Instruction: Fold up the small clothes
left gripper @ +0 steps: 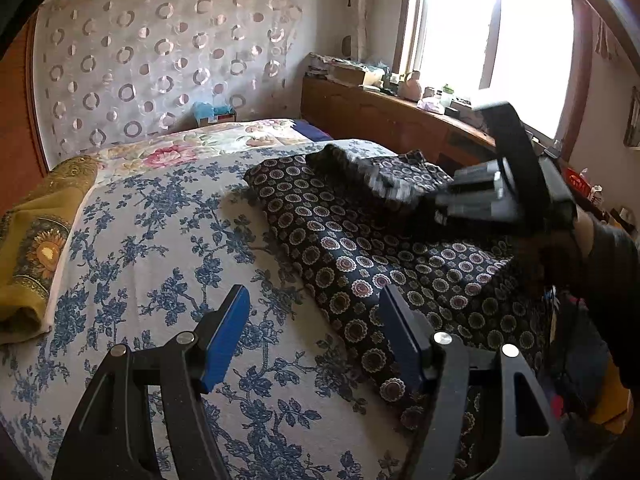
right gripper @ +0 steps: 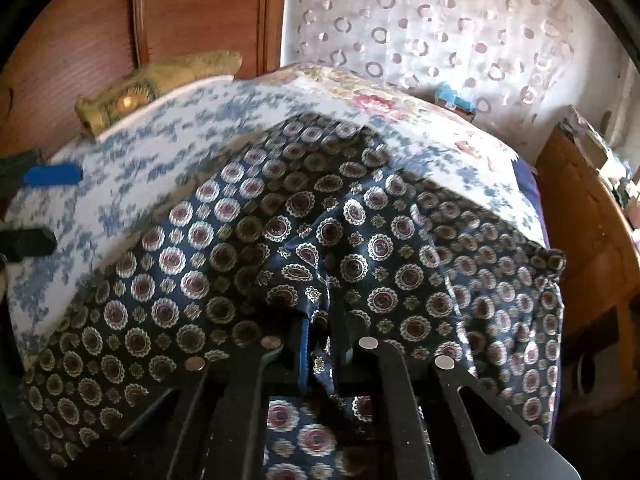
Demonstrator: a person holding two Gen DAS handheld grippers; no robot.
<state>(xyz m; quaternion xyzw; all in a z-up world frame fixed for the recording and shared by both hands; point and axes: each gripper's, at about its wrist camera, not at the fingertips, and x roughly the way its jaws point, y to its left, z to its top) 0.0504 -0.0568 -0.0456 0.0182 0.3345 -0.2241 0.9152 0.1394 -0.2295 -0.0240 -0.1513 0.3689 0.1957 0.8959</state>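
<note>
Garment: a dark navy cloth printed with round medallions. It lies on the right half of the bed, partly doubled over on itself, with one edge lifted off the bedspread.

Your right gripper: its two fingers are drawn close together with a pinch of the garment between them. The cloth fans out from that pinch and hangs in folds over the rest of the fabric. From the left wrist camera your right gripper appears blurred above the far side of the garment, with the raised fold trailing from its tip.

Your left gripper: its blue-padded fingers stand wide apart and hold nothing. It hangs over the bedspread at the near left edge of the garment; the right-hand finger sits over the cloth's border, though you cannot tell if it touches. In the right wrist view one blue pad of the left gripper shows at the far left edge.

Bedspread: white with blue flower sprays, under the garment.

Yellow cloth: ochre with a sunflower pattern, bunched at the bed's left edge.

Curtain: pale with a ring pattern, behind the bed.

Window: bright, to the right, above a wooden ledge crowded with small items.
</note>
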